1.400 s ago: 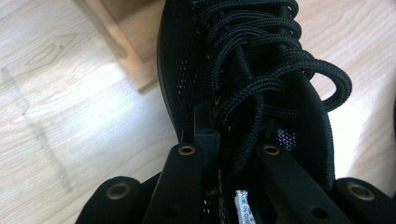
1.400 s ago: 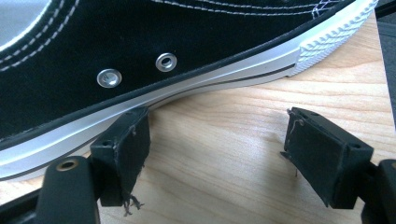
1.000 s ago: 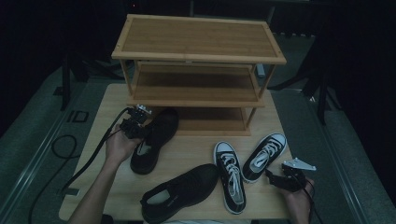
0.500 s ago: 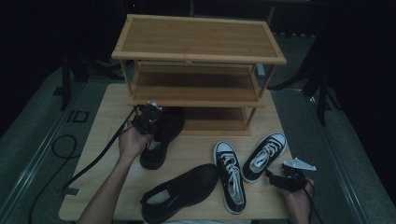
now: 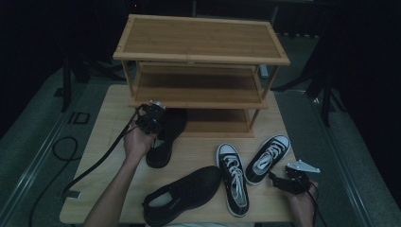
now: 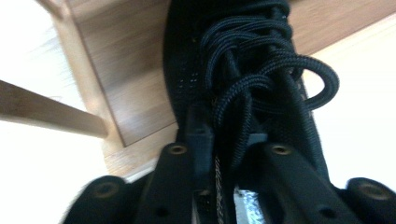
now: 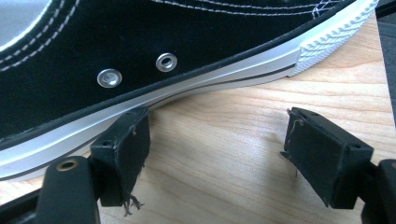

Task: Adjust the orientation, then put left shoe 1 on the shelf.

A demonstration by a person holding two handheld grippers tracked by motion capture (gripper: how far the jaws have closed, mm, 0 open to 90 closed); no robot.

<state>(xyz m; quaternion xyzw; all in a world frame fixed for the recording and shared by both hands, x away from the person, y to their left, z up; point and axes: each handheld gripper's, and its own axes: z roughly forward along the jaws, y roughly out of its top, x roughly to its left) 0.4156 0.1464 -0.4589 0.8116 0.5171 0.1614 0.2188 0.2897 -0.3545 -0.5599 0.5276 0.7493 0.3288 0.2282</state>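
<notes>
My left gripper [image 5: 152,118] sits over the laced top of the black mesh sneaker [image 5: 165,137]; its jaws have just been opening, and in the left gripper view the black laces [image 6: 261,88] run between them with the pads easing off. The shoe's toe, ahead of the gripper, lies on the bottom shelf of the three-tier bamboo shoe rack [image 5: 201,61]. My right gripper [image 7: 215,158] rests on the pale wooden table [image 7: 224,126], jaws wide apart, one pad against the white sole of a black canvas high-top [image 7: 140,60].

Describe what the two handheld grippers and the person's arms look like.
Both grippers are black with two black jaws. The left gripper trails a black cable across the table. The right gripper carries a grey three-cornered plate; its pads look frayed. Both forearms are bare, with no sleeves in sight.
</notes>
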